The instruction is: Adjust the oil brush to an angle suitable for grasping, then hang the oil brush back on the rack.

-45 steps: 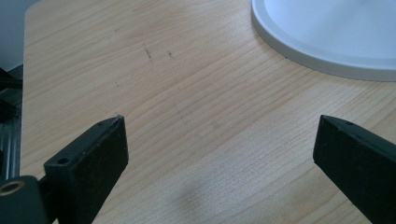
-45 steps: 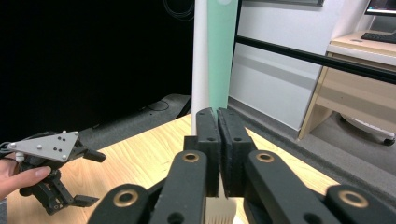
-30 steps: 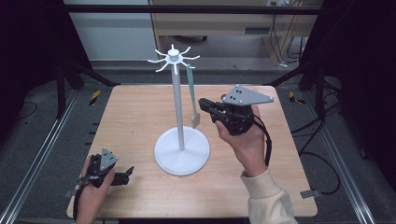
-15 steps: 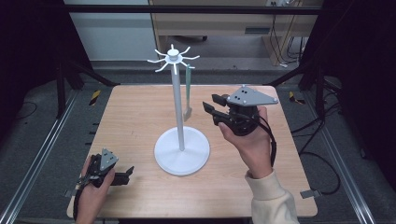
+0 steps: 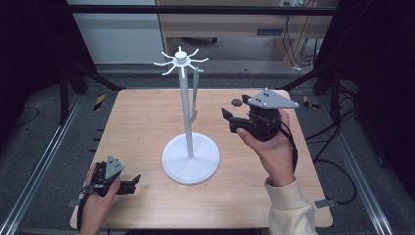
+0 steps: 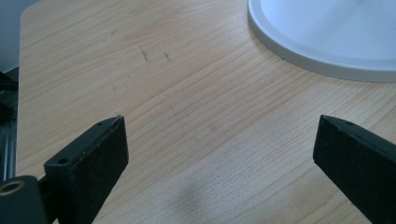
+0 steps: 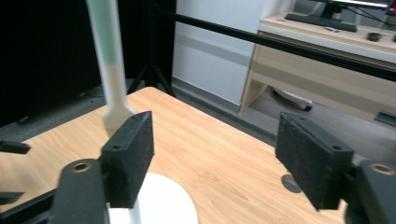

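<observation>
A slim spatula [image 5: 195,93], green handle above and pale blade below, hangs from a hook of the white stand [image 5: 188,122] at mid-table. My right gripper [image 5: 229,120], its jaws just opened wide and empty, sits right of it; my left gripper [image 5: 133,183] rests wide open, near left.

Bright tabletop, dark surroundings, soft close-up blur

No readable text, labels, brands, numbers or signs anywhere.

Pale matt wood-grain table [image 5: 147,122], smooth white plastic-looking stand [image 5: 190,156], green-and-cream spatula [image 5: 195,95], matt black jaws.
</observation>
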Tool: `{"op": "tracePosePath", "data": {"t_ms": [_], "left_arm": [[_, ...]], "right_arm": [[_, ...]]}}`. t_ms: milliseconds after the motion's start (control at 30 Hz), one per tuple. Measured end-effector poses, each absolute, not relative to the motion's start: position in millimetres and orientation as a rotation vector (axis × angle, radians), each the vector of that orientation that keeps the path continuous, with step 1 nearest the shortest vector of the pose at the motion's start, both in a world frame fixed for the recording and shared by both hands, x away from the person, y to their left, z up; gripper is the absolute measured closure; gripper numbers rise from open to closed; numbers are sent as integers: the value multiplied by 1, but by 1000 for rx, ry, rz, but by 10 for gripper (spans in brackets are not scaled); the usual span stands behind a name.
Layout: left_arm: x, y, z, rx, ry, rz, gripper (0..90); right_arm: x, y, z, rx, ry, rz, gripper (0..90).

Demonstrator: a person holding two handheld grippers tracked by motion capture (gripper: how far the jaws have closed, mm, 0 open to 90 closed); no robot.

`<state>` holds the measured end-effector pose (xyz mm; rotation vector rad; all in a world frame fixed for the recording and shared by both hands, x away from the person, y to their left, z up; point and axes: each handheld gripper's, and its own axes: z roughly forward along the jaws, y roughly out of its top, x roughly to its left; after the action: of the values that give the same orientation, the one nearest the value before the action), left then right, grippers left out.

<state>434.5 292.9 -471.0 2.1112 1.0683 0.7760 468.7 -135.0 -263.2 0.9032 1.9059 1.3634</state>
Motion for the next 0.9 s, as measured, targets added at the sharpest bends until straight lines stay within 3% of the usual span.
{"op": "tracePosePath", "data": {"t_ms": [233, 900], "left_arm": [[435, 293, -471, 2109, 1071, 770, 29], [434, 292, -471, 2106, 1066, 765, 29]], "right_arm": [[475, -145, -269, 919, 1893, 1318, 125], [484, -178, -279, 1006, 1820, 1311, 88]]}}
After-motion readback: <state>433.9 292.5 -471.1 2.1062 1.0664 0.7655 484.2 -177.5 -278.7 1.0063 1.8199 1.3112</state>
